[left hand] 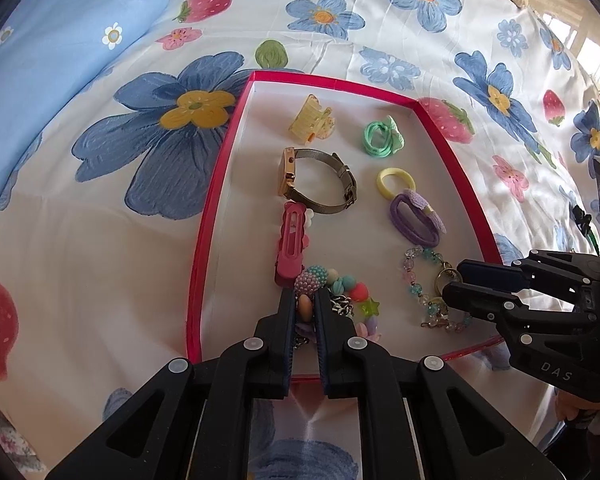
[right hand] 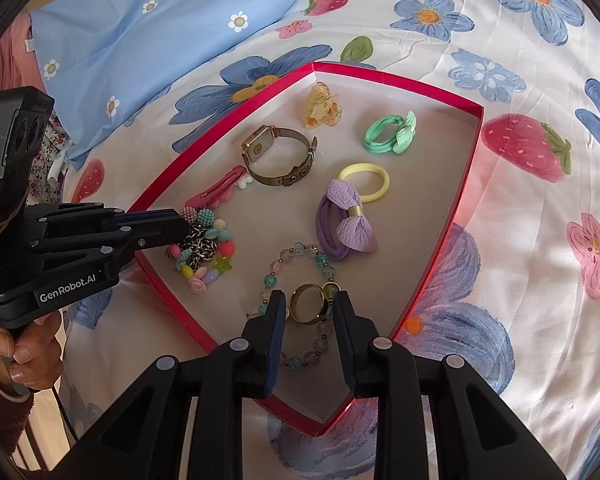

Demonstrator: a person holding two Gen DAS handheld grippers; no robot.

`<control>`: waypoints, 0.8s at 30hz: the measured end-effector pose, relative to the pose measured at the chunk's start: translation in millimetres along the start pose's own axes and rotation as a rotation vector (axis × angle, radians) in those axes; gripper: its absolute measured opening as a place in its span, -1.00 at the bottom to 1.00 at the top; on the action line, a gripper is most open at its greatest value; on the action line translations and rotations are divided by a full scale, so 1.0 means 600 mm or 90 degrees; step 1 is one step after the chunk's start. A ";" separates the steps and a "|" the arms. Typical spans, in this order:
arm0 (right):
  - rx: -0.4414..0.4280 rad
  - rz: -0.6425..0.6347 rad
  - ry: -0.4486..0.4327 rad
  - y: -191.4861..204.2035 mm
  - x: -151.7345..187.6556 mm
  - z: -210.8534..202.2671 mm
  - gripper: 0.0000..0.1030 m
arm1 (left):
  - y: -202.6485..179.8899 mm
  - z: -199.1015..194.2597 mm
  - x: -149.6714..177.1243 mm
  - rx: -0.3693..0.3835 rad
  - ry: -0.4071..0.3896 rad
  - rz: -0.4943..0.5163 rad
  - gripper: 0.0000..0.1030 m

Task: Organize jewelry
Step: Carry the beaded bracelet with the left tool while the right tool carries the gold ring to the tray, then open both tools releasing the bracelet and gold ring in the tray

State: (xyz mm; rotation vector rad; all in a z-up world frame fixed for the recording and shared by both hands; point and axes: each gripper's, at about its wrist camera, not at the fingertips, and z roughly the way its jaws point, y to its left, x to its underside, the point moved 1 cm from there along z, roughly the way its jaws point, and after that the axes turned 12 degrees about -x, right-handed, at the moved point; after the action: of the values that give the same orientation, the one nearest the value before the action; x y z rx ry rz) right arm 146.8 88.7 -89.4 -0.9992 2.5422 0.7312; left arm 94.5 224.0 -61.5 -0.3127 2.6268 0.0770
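This is a bedroom in a home. A bed lies under the tongs, covered by a white sheet with big blue flowers and red strawberries. A blue pillow with small white flowers lies beyond the tongs, to the left.

Left wrist view close over the near edge of the red tray, looking steeply down along its fingers, right wrist view close above the tray's near corner, angled down likewise, both sharing the tray, the flowered bedsheet, each other's gripper
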 end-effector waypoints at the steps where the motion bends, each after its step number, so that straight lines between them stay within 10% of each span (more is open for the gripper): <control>1: 0.000 0.000 0.000 0.000 0.000 0.000 -0.49 | 0.000 0.000 0.000 0.000 0.000 0.000 -0.83; 10: -0.003 0.004 -0.002 0.000 0.000 -0.001 -0.49 | 0.001 0.001 0.000 -0.002 0.005 -0.005 -0.78; 24: -0.024 0.030 -0.051 -0.006 0.011 -0.034 -0.27 | 0.000 -0.015 0.006 -0.008 -0.001 -0.018 0.01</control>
State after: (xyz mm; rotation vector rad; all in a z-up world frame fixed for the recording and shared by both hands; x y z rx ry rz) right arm 142.7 71.4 -77.2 -0.9051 2.4996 0.8190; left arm 87.1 222.3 -55.0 -0.3529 2.6199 0.0836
